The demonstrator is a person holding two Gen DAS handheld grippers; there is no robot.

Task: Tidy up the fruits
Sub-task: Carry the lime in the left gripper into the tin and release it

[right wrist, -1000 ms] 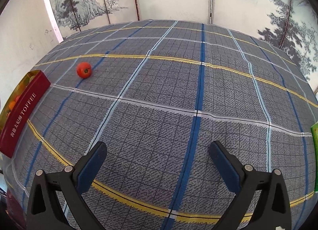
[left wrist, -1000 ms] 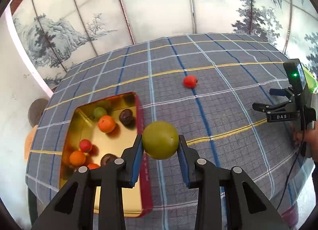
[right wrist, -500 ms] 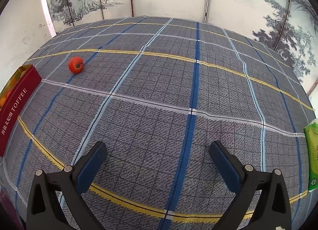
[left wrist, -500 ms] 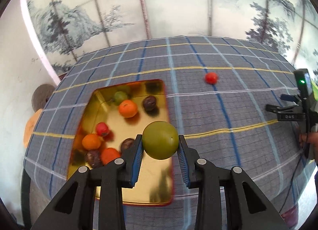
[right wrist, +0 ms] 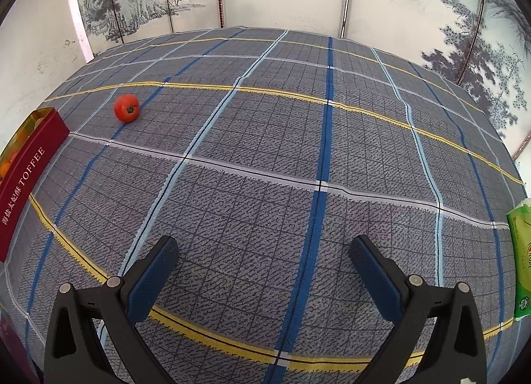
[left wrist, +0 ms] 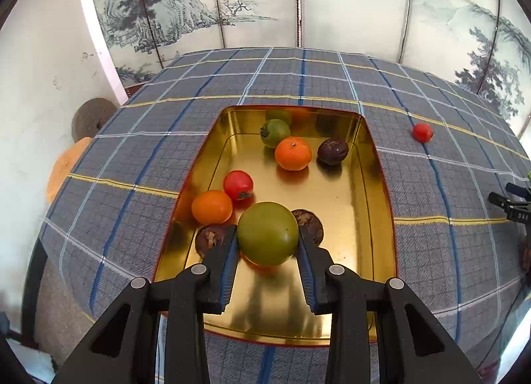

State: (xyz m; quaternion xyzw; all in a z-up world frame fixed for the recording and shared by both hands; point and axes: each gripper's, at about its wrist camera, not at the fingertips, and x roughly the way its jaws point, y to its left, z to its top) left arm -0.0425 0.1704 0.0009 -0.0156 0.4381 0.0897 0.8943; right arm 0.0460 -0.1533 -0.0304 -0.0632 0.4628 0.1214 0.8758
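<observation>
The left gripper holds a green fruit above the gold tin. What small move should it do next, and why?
Probably lower a little and open. The left gripper is shut on the green fruit, which hangs over the tin near its front, with bare gold floor just below. Two dark fruits lie close beside the fingers, so a straight, gentle descent seems safest.
</observation>
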